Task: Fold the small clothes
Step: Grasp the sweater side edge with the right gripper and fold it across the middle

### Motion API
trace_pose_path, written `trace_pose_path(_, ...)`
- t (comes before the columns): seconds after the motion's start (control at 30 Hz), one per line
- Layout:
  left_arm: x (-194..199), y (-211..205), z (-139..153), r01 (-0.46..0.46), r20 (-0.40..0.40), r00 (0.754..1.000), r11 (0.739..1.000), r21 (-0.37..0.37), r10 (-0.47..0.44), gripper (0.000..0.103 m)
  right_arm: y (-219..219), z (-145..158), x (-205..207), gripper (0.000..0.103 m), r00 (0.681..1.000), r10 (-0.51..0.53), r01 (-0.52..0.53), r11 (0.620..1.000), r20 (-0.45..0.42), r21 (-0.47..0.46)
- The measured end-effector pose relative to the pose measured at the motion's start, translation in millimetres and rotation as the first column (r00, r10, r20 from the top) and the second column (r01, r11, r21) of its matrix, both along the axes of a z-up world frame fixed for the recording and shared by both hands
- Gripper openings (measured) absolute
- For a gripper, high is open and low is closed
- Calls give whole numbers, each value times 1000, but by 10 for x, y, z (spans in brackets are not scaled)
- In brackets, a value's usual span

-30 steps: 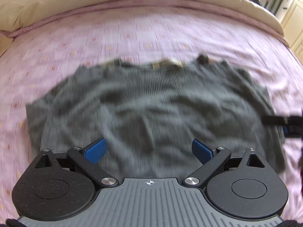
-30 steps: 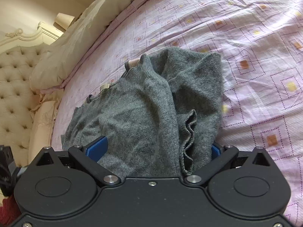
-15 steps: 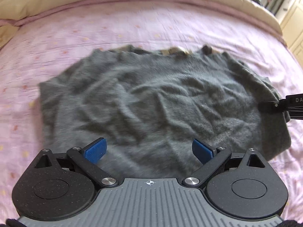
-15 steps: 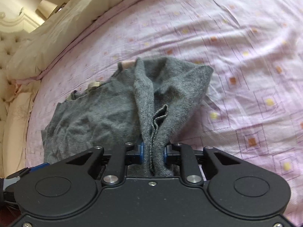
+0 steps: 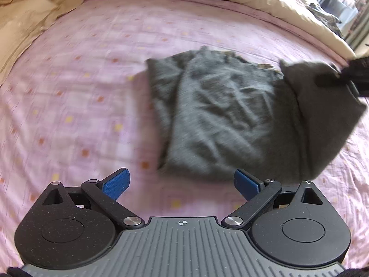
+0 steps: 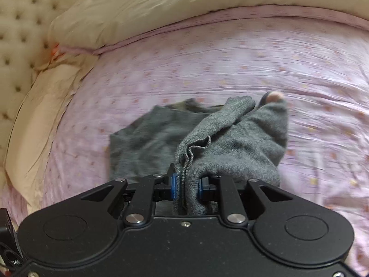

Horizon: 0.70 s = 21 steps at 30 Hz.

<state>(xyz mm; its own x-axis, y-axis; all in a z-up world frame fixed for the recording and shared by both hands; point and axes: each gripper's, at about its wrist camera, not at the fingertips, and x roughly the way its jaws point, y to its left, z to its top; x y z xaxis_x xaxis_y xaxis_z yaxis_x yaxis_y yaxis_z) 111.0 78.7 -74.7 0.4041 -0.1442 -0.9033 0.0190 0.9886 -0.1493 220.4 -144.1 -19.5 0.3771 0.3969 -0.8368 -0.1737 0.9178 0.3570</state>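
Blue pads on my left gripper [image 5: 181, 183] stand spread wide apart with nothing between them, only pink patterned bedsheet [image 5: 69, 106] showing in the gap. Just beyond the left gripper's fingertips, nearer the right-hand finger, lies the grey knit sweater [image 5: 214, 120], its near hem almost touching that pad; it is blurred, so I cannot make out finer detail. Its right side is lifted off the sheet and hangs from my right gripper [image 5: 334, 78], which enters at the far right edge. From the right wrist view, the right gripper [image 6: 186, 185] is clenched on a bunched fold of the sweater [image 6: 230, 145], the ribbed edge crumpled straight ahead of the pads and blocking my sight of the sheet directly beyond them. Past the fingers to the left, the rest of the garment lies flat. Farther off, a cream duvet [image 6: 161, 7] crosses the bed, with a tufted headboard [image 6: 20, 23] at far left.
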Motion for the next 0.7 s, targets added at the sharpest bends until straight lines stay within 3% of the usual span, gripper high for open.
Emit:
trace_pose_path(0.23,-162,294,-41,-37,-20,999,999,-19,36,98,1020,-312,67,27,987,150,-154,985,-56,-81)
trace_pose_path(0.3,-176,334,-47,-35,-21,999,999,-19,35,98,1196,-418,78,30,982,178,-185,977,-70,-103)
trace_pose_path(0.33,-175,348,-52,-34,-21,999,999,-20,33,98,1256,-453,81,37,981,184,-190,977,-67,-98)
trace_pose_path(0.37,-171,359,-53,-32,-22,999,999,-23,32,98,1289,-471,76,45,979,194,-199,977,-65,-76)
trace_pose_path(0.5,-143,377,-59,-13,-24,1000,999,-33,12,98,1275,-343,31,51,968,251,-250,963,2,96)
trace_pose_path(0.7,-6,349,17,51,7,999,998,-42,-50,98,918,-70,-83,55,981,173,-181,979,88,94)
